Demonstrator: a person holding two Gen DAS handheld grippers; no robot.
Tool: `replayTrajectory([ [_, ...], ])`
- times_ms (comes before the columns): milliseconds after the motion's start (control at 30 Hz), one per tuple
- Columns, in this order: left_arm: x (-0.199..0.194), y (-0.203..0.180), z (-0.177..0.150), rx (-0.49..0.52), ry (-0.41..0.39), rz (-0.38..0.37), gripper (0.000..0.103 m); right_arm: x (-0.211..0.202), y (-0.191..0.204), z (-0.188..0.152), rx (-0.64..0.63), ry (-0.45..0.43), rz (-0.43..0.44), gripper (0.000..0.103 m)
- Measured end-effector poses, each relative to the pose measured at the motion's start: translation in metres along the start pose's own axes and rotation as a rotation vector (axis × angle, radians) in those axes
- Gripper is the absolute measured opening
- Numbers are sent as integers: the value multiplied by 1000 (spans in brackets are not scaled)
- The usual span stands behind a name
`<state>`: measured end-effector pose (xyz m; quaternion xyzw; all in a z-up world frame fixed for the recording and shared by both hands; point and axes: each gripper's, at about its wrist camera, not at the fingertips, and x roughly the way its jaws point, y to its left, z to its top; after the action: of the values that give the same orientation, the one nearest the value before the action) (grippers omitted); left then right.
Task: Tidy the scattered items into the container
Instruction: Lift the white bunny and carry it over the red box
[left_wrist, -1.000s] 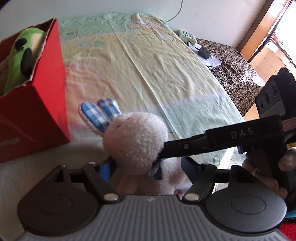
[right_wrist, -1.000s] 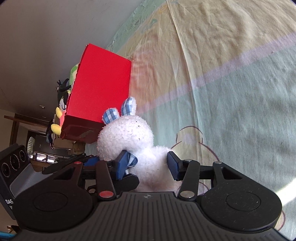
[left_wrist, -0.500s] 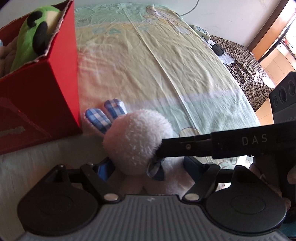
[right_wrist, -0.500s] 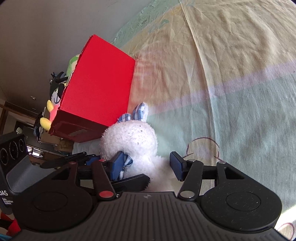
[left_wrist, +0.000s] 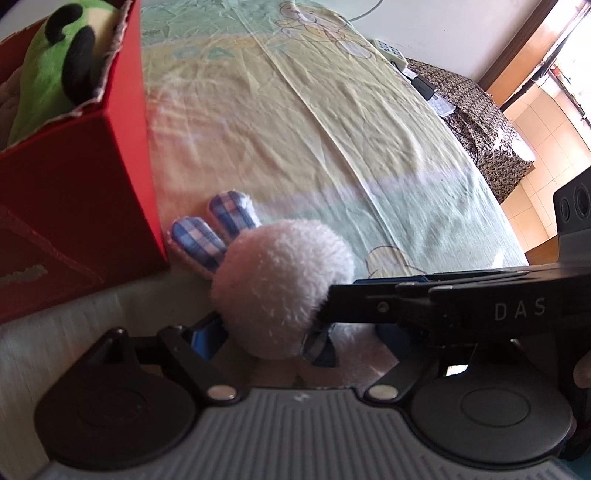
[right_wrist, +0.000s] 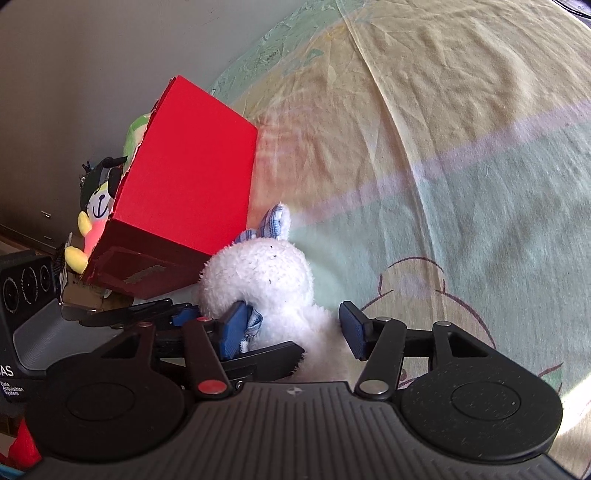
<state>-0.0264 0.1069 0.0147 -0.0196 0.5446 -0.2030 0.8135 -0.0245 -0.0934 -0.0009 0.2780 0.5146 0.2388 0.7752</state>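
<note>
Lying on the bed (left_wrist: 332, 122) just beside the red box (left_wrist: 74, 206), the white bunny (left_wrist: 280, 288) sits between both grippers: left gripper (left_wrist: 299, 332) just opened wide, right gripper (right_wrist: 291, 326) fingers apart around its body. Close firmly, then lift clear over the rim.

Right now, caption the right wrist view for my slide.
Right gripper straddling a white plush bunny on the bedsheet beside the red box.

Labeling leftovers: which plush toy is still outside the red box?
The white bunny with blue checked ears, lying on the bedsheet beside the red box. The green plush is already inside.
</note>
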Motion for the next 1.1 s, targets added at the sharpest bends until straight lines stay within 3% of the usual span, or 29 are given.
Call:
replayTrajectory([
  [367, -11, -4, -6, 91, 5, -11, 83, -5, 22, -12, -29, -9, -46, 51],
  [667, -43, 7, -29, 164, -22, 37, 78, 5, 56, -32, -32, 20, -8, 39],
  [1100, -83, 68, -72, 107, -44, 116, 78, 55, 120, -62, -100, 46, 48, 37],
])
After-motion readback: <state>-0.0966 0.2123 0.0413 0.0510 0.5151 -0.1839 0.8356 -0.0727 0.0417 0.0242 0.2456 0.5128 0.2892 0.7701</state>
